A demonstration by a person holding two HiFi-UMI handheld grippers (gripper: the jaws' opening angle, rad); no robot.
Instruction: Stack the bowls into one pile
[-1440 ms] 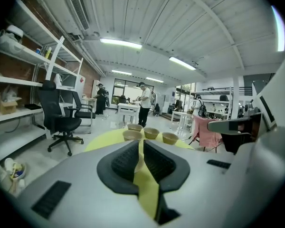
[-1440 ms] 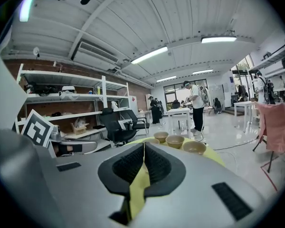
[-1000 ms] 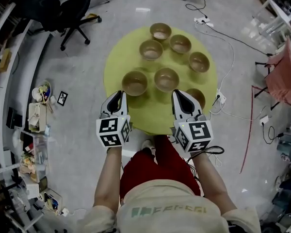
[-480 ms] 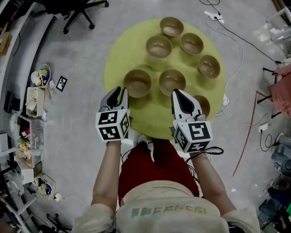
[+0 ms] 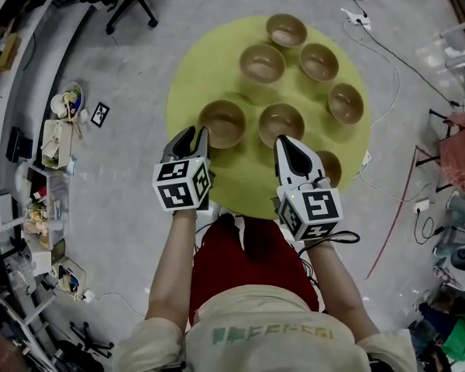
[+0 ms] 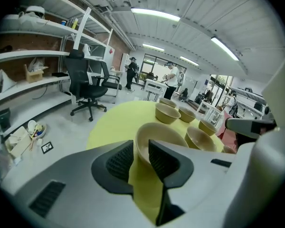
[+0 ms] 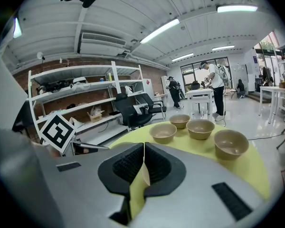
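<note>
Head view: left gripper (image 5: 195,133) maybe touches bowl (image 5: 222,122).

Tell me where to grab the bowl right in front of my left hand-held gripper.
Grip its thin near wall at the rim, one jaw inside, one outside, coming from your side and slightly above. The bowl stands upright and open, looks too wide to span, and the left hand-held gripper faces that rim with jaws apart.
</note>
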